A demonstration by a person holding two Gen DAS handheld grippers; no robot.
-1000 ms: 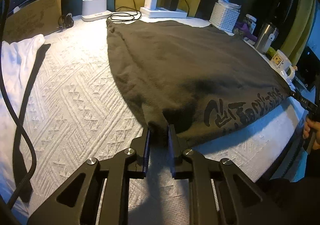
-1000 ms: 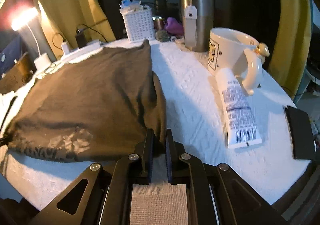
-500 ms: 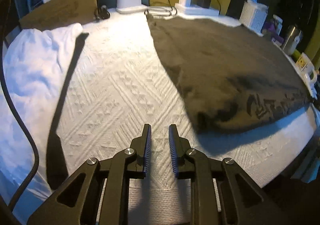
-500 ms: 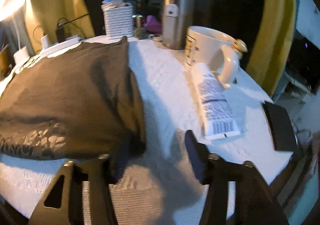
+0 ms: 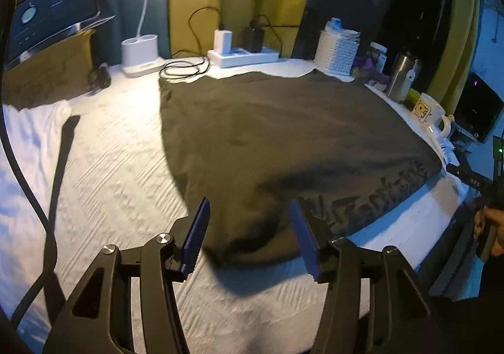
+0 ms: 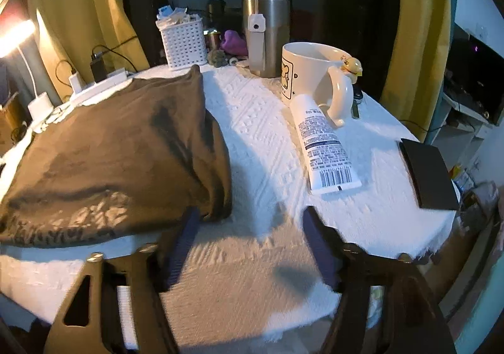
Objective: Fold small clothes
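A: Left wrist view: left gripper [image 5: 249, 232] angled down over the near corner of the brown shirt [image 5: 283, 139], fingers [image 5: 197, 235] opening, nothing pinched. Only here: lamp base [image 5: 140, 53], power strip [image 5: 242, 56], white cloth [image 5: 22, 146] at left, the person's hand [image 5: 491, 229] at far right.

B: Right wrist view: right gripper [image 6: 249, 243] angled down, fingers [image 6: 182, 243] spreading wide, bare white desk [image 6: 252, 275] cover between them. Shirt [image 6: 119, 152] folded flat, its corner beside the left finger. Only here: tube [image 6: 324, 146], black wallet [image 6: 428, 174].

A: Containers?

B: Basket [image 6: 184, 42] stuffed with papers. Mug [image 6: 315, 73], contents can't tell. Steel tumbler [image 6: 267, 32] lidded.
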